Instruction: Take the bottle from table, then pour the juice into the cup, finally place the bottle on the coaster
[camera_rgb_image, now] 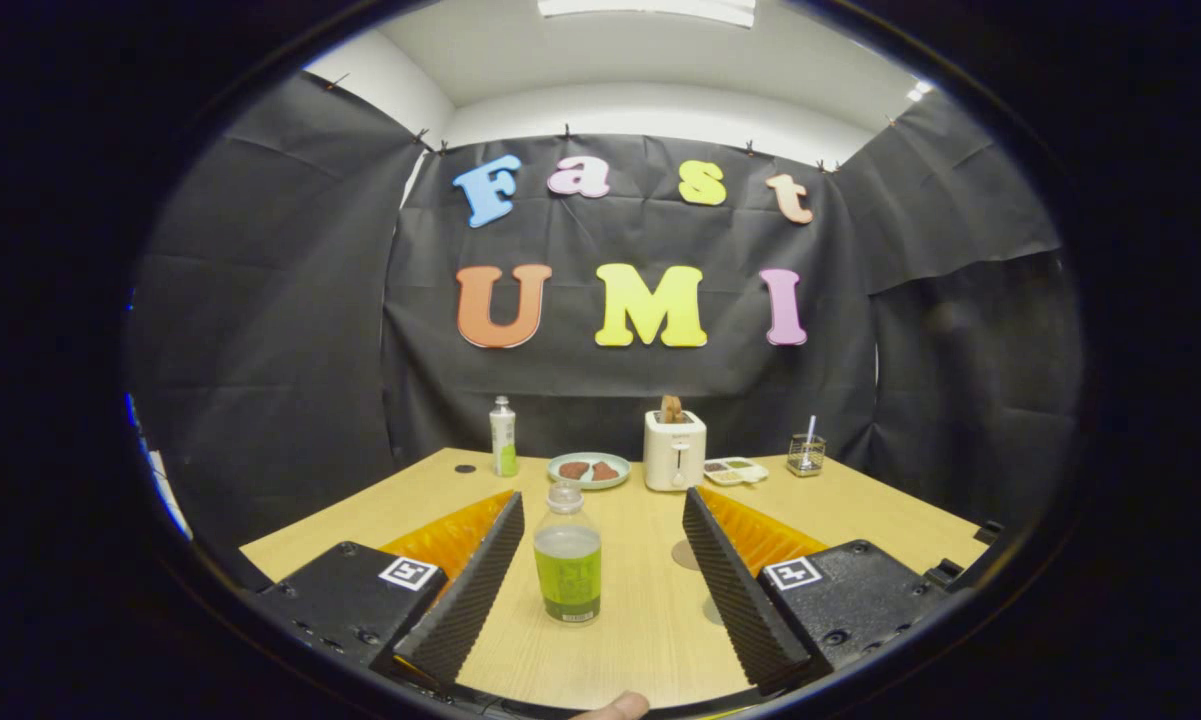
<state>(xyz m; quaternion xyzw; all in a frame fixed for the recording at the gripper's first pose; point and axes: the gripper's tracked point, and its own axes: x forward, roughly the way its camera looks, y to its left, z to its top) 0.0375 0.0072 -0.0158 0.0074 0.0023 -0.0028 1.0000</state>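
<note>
A clear bottle [567,556] with a pale cap and green juice stands upright on the wooden table [860,500], between my two fingers and nearer the left one. My gripper [603,496] is open wide, and neither finger touches the bottle. A brown round coaster [682,553] lies on the table against the inner side of the right finger, partly hidden by it. A small glass cup [806,455] with a stick in it stands far beyond the right finger, near the table's back edge.
Along the back stand a second, taller bottle [503,437], a plate [588,470] with brown pieces, a white toaster [674,450] and a small white tray [735,470]. A dark small disc [465,468] lies left of the tall bottle. A person's fingertip [615,706] shows below the fingers.
</note>
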